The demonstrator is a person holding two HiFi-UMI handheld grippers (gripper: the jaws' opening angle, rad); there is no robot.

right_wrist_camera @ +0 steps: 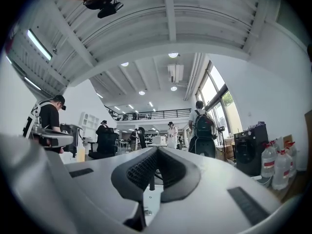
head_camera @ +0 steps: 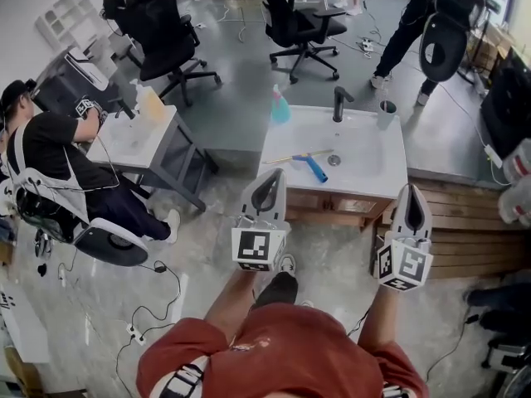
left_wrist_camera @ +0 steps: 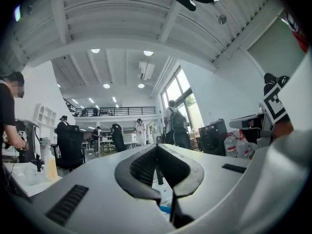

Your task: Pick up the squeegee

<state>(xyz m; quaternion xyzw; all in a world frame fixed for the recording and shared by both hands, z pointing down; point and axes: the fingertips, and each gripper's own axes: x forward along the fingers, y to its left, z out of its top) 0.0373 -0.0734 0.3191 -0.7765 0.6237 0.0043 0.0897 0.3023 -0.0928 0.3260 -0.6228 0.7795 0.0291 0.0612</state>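
Note:
The squeegee [head_camera: 313, 167], with a blue handle and a thin pale blade, lies in the white sink basin [head_camera: 365, 152] near the drain. A sliver of blue [left_wrist_camera: 165, 209] shows through the jaw gap in the left gripper view. My left gripper [head_camera: 271, 177] hovers just short of the sink's front edge, below and left of the squeegee; its jaws meet with nothing between them [left_wrist_camera: 157, 146]. My right gripper [head_camera: 412, 191] is off the sink's front right corner, shut and empty [right_wrist_camera: 156, 149]. Both point roughly level toward the sink.
A black faucet [head_camera: 340, 102], a blue spray bottle [head_camera: 280, 106] and a grey cup [head_camera: 387, 113] stand along the sink's back edge. A seated person [head_camera: 58, 164] works at a second sink on the left. Office chairs [head_camera: 303, 23] and standing people are beyond. Wooden pallets [head_camera: 473, 222] lie to the right.

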